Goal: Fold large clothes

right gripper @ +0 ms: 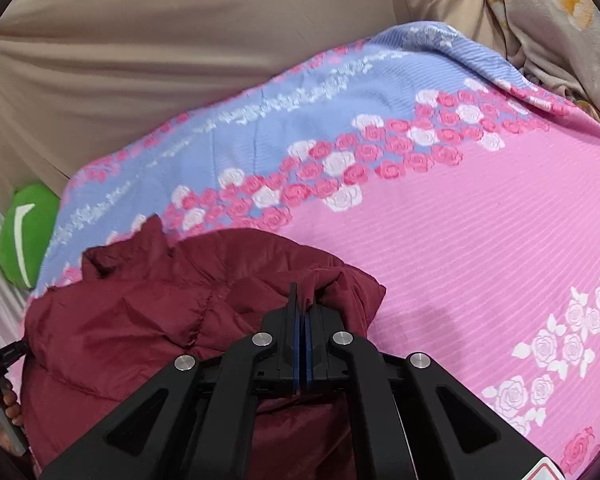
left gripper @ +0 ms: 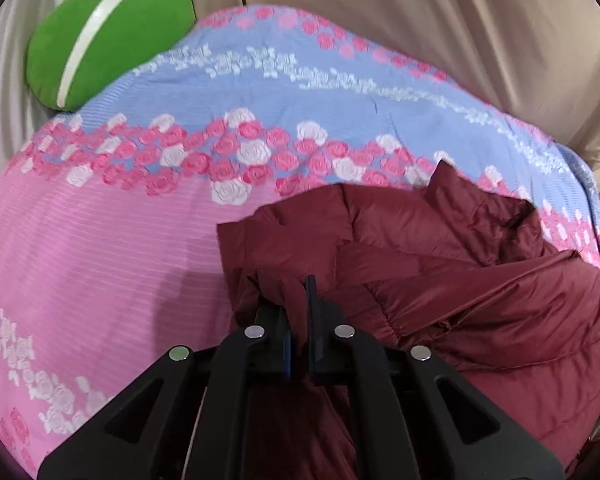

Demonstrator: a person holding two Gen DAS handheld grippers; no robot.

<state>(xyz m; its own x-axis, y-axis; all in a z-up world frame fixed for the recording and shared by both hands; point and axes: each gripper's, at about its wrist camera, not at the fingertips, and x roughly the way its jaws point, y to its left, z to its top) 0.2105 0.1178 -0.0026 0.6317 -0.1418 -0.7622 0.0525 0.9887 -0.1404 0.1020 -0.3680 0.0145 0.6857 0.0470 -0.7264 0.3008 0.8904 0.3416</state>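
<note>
Maroon jacket [left gripper: 460, 280] cut off at near edge and partly hidden behind left gripper [left gripper: 298, 300], green cushion [right gripper: 28, 236] half hidden behind floral bedspread [right gripper: 480, 240], hand [right gripper: 4, 408] clipped by left frame edge, bedspread's far pattern blurred

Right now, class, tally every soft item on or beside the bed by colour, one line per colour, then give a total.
Maroon: 1, the puffer jacket
Green: 1, the cushion
Pink and blue floral: 1, the bedspread
Beige: 1, the draped sheet
Total: 4
</note>
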